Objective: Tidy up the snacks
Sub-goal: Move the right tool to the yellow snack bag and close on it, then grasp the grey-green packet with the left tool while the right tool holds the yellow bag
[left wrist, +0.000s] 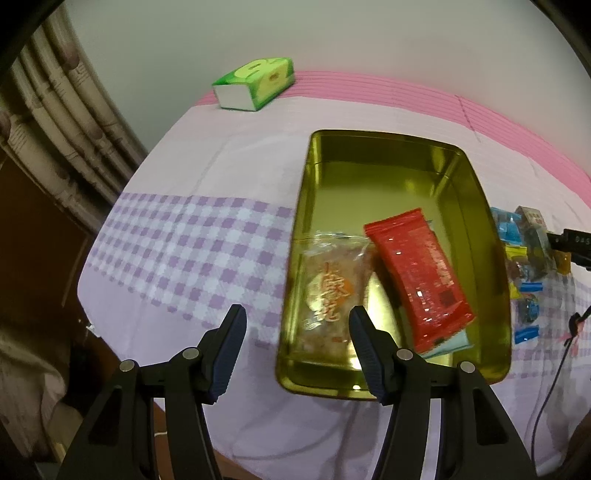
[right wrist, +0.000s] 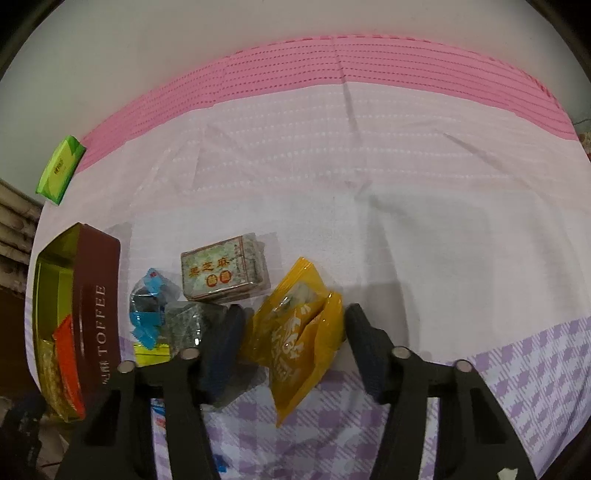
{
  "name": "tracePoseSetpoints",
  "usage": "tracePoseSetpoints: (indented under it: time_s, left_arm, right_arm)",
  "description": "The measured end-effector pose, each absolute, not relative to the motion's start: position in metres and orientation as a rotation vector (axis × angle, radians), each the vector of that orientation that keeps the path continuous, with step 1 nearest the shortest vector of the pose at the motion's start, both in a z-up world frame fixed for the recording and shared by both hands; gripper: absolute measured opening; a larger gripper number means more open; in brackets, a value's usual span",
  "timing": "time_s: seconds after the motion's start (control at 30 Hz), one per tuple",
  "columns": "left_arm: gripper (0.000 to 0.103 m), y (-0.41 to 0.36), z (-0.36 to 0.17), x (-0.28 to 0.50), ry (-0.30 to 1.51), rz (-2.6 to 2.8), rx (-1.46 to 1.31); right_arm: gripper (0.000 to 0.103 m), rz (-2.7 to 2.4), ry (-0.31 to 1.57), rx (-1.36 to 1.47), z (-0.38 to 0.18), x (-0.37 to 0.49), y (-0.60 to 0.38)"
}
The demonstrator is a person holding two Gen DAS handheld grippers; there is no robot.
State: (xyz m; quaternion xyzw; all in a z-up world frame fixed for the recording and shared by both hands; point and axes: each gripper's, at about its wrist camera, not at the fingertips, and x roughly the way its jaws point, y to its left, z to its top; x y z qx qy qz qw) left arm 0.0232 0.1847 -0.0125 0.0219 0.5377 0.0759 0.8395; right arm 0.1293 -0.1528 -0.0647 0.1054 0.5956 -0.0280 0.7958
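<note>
The right gripper [right wrist: 291,343] straddles the yellow packet [right wrist: 299,339], jaws apart, not visibly pinching. The packet's long axis runs along the fingers. The left gripper [left wrist: 297,349] is open, empty, over the tin's [left wrist: 491,266] near edge.

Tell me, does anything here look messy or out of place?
Mostly tidy. In the gold tin, the red packet lies slanted, overlapping the clear packet. Beside the tin, small sweets sit in a loose heap, and the yellow packet looks crumpled.

The worktop [right wrist: 424,192] is covered by a pink, white and lilac-checked cloth [left wrist: 192,236] and backed by a plain pale wall [left wrist: 332,33].
</note>
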Motion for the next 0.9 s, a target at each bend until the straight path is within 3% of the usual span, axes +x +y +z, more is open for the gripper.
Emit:
tracePoseSetpoints:
  time_s: [0.23,0.9]
  left_arm:
    - [0.059,0.160,-0.010,0.033,1.132,0.121,0.080]
    - [0.059,0.049,-0.008,0.061,1.122,-0.097,0.100]
  right_arm:
    - [0.038,-0.044,1.230,0.196,-0.062,0.110,-0.166]
    - [0.037,-0.090,1.123,0.068,-0.054,0.040,-0.225]
